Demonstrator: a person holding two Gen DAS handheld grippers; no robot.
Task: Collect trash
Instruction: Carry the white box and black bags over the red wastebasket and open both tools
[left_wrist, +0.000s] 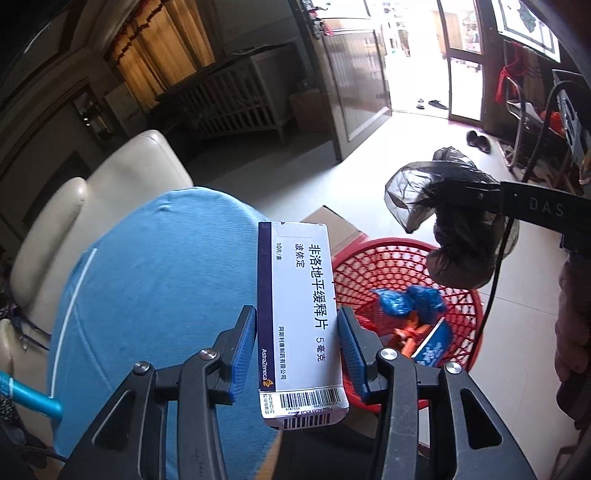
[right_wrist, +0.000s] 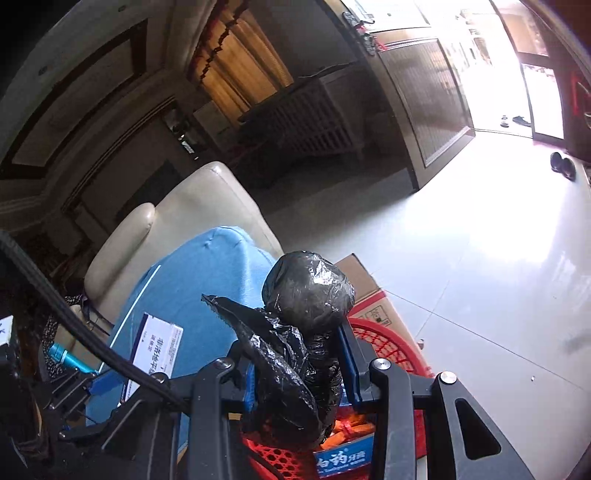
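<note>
White cardboard medicine box (left_wrist: 301, 317) w/ purple edge and barcode end sits clamped between the blue fingers (left_wrist: 243, 354) of the left gripper (left_wrist: 297, 350), long side running fwd past the fingertips, barcode end toward the camera. Beyond and right of those fingers: red mesh basket (left_wrist: 461, 306) on the floor, already holding blue crumpled wrappers (left_wrist: 406, 301), orange bits and a blue toothpaste box (left_wrist: 436, 341). Left of the fingers, a blue cloth-covered bench (left_wrist: 159, 288); behind it a cream leather sofa (left_wrist: 122, 184). Right gripper (right_wrist: 295, 354) is closed narrow on a black plastic trash bag (right_wrist: 306, 291), knotted neck pinched between its fingers (right_wrist: 349, 365), the round bulging part sticking up past the tips. In the left wrist view that same bag hangs above the basket's far rim. A brown carton (right_wrist: 373, 291) sits just beyond the basket. Under the right fingers the basket's red mesh and the toothpaste box show.
</note>
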